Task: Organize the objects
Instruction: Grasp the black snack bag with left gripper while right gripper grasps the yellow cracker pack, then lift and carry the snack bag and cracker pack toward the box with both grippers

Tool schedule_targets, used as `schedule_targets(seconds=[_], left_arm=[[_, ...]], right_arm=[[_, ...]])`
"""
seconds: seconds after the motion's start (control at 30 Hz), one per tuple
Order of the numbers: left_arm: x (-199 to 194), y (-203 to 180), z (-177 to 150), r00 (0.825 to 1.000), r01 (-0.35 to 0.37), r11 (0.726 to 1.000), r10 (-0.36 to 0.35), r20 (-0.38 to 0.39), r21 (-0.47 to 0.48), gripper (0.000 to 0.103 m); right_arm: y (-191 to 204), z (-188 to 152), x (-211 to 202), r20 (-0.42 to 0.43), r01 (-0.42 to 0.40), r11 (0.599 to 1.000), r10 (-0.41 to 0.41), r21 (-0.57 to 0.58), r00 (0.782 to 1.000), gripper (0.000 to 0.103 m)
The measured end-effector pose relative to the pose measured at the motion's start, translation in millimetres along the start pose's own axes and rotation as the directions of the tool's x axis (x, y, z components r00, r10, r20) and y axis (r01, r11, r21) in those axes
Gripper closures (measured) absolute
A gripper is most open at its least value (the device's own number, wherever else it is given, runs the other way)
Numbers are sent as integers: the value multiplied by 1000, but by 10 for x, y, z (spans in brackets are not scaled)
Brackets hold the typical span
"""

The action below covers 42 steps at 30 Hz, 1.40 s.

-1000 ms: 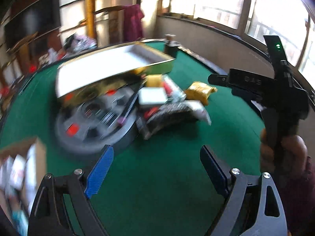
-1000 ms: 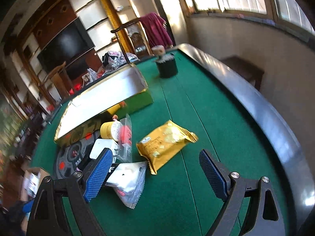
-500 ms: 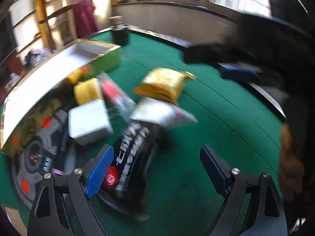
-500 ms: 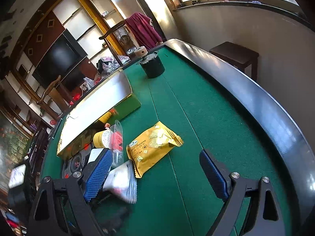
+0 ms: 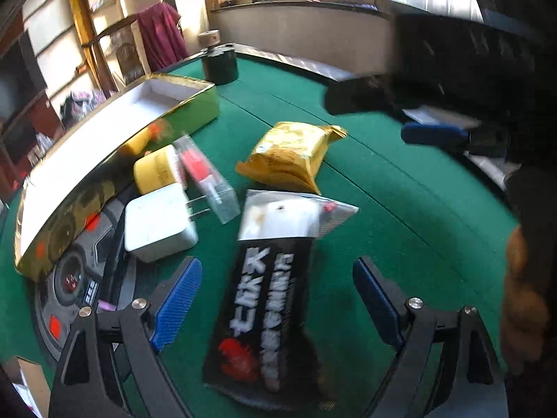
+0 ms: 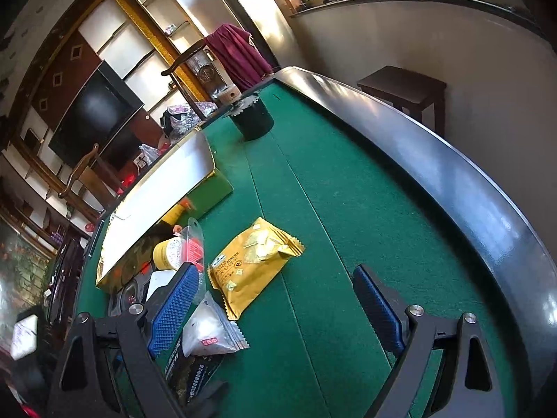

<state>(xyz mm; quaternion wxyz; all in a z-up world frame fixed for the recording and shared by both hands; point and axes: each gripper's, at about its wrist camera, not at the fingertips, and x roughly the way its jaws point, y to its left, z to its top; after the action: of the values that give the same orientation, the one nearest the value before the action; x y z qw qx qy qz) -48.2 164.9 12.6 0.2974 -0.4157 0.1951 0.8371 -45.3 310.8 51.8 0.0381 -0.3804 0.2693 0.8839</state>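
Note:
A black snack packet (image 5: 268,317) with a silver top end lies on the green table, right between and under the fingers of my left gripper (image 5: 275,278), which is open with its pads apart from it. Beyond it sit a gold cracker packet (image 5: 292,155), a white charger (image 5: 158,223), a yellow jar (image 5: 156,170) and a clear packet with a red item (image 5: 205,177). My right gripper (image 6: 275,275) is open over bare felt, with the gold cracker packet (image 6: 254,261) just ahead of its left finger and the silver packet end (image 6: 212,331) beside that finger.
A long gold box (image 5: 115,129) with a white inside stands open at the left, partly over a grey round disc (image 5: 73,289). A dark cup (image 6: 252,120) stands at the far end. The table's dark raised rim (image 6: 435,174) runs along the right, with a stool (image 6: 403,87) beyond it.
The left gripper has swung right and down from the grey disc to over the black packet, which now lies between its fingers. The right gripper has rolled a little; both stay open.

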Motion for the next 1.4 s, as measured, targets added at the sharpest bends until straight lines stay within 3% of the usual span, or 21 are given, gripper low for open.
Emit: schedule_targets(seconds=[0.07, 0.13, 0.17, 0.27, 0.43, 0.67, 0.77, 0.97, 1.07, 1.13, 1.23, 1.4], left_arm=[[-4, -93, -32, 999, -49, 999, 48, 10, 20, 23], [-69, -96, -88, 998, -62, 998, 62, 6, 3, 60], [-81, -57, -99, 998, -67, 997, 67, -10, -24, 72], [-266, 125, -250, 1000, -7, 990, 6, -2, -143, 73], [-746, 431, -684, 996, 80, 944, -66, 51, -321, 73], [-1280, 682, -1212, 996, 33, 912, 2, 85, -410, 73], [-1367, 776, -1375, 997, 8, 897, 28, 75, -441, 73], [-1429, 843, -1520, 995, -15, 885, 58, 78, -466, 73], [-1481, 846, -1573, 994, -24, 885, 70, 82, -466, 73], [-1535, 835, -1606, 993, -27, 885, 76, 88, -464, 73], [-1601, 858, -1647, 991, -30, 885, 87, 100, -465, 73], [-1739, 897, -1744, 988, -20, 873, 93, 125, -487, 73]], right_arm=[[3, 1, 8, 0, 7, 1000, -7, -8, 1000, 10], [14, -2, 29, -3, 15, 1000, -15, -17, 1000, 10], [16, -5, 44, -7, 17, 1000, -17, -20, 1000, 10], [23, -13, 80, -16, 8, 1000, -8, -25, 1000, 10], [48, -56, 163, -39, 11, 999, -12, -40, 999, 10], [202, -28, 350, -94, 68, 996, -73, -51, 993, 10], [304, 32, 493, -97, 173, 982, -180, -77, 979, 10], [478, 141, 729, -107, 299, 952, -304, -66, 947, 11], [581, 155, 840, -114, 356, 927, -369, -118, 922, 19], [630, 126, 843, -108, 368, 917, -386, -153, 916, 31], [610, 56, 736, -114, 337, 928, -356, -160, 927, 42], [504, -92, 519, -135, 283, 947, -304, -154, 943, 47]])
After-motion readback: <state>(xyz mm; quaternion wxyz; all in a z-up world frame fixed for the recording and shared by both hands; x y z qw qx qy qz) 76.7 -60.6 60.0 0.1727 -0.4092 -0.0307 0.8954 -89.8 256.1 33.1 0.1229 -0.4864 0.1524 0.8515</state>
